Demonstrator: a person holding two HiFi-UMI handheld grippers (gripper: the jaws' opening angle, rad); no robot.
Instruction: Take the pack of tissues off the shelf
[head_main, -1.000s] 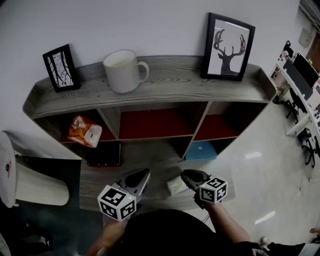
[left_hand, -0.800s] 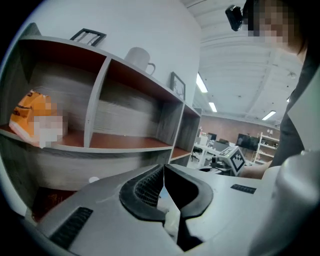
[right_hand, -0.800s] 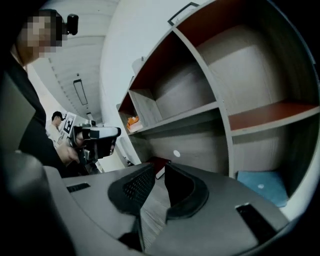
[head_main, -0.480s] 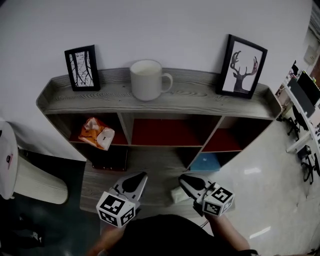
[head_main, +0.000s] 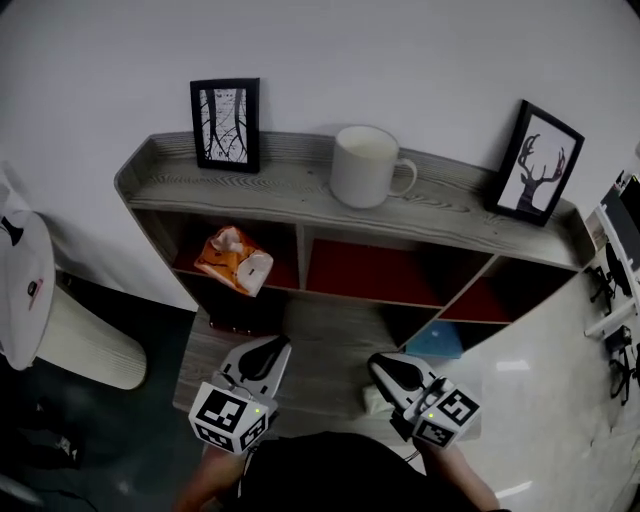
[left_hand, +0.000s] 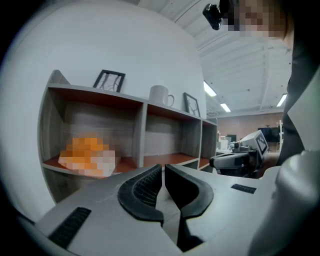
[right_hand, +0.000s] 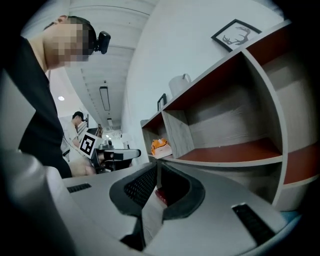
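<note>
Hovering low in front of the shelf (head_main: 300, 196), both grippers are well apart from the target.

- Left gripper (head_main: 268, 352): jaws pressed together, nothing between them.
- Right gripper (head_main: 386, 368): jaws likewise closed, empty.
- Pack of tissues (head_main: 236, 262): orange and white, lying tilted in the upper left compartment, near its front edge. The left gripper sits below and in front of that compartment and is the nearer of the two.

Risks from here, as I judge them:
- The jaws must spread before reaching in. Going in closed would only shove the pack toward the back wall.
- The pack looks soft and crumpled, so a shallow pinch on a loose fold may slip or tear the wrapper as it comes out.
- The compartment is tight, so a high approach could knock the top board, and the mug (head_main: 366, 167) stands almost overhead.
- Dragging the pack sideways could catch it on the divider (head_main: 303, 250).
</note>
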